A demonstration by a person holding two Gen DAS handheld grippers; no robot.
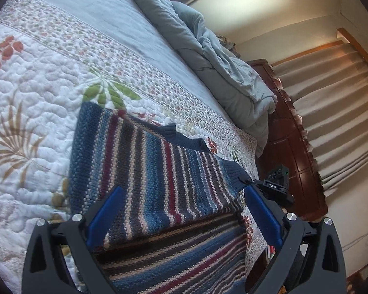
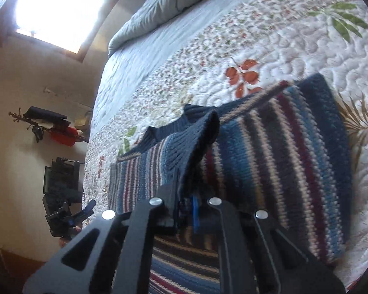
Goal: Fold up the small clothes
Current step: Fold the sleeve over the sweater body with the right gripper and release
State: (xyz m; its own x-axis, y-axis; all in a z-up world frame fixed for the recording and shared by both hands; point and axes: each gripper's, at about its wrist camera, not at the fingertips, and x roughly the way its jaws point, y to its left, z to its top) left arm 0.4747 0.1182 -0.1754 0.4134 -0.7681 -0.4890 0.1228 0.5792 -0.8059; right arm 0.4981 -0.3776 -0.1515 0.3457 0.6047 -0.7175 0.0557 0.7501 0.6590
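Observation:
A small striped knit sweater in blue, maroon, grey and cream lies on a quilted floral bedspread. In the left wrist view my left gripper hovers over it, blue pads wide open and empty. In the right wrist view my right gripper is shut on the sweater's ribbed blue cuff, holding the sleeve lifted over the sweater body. The right gripper also shows in the left wrist view at the cuff. The left gripper shows far off in the right wrist view.
A rumpled pale blue duvet lies at the head of the bed. A dark wooden footboard or cabinet and beige curtains stand past the bed edge. A bright window and wall shelf clutter lie to the other side.

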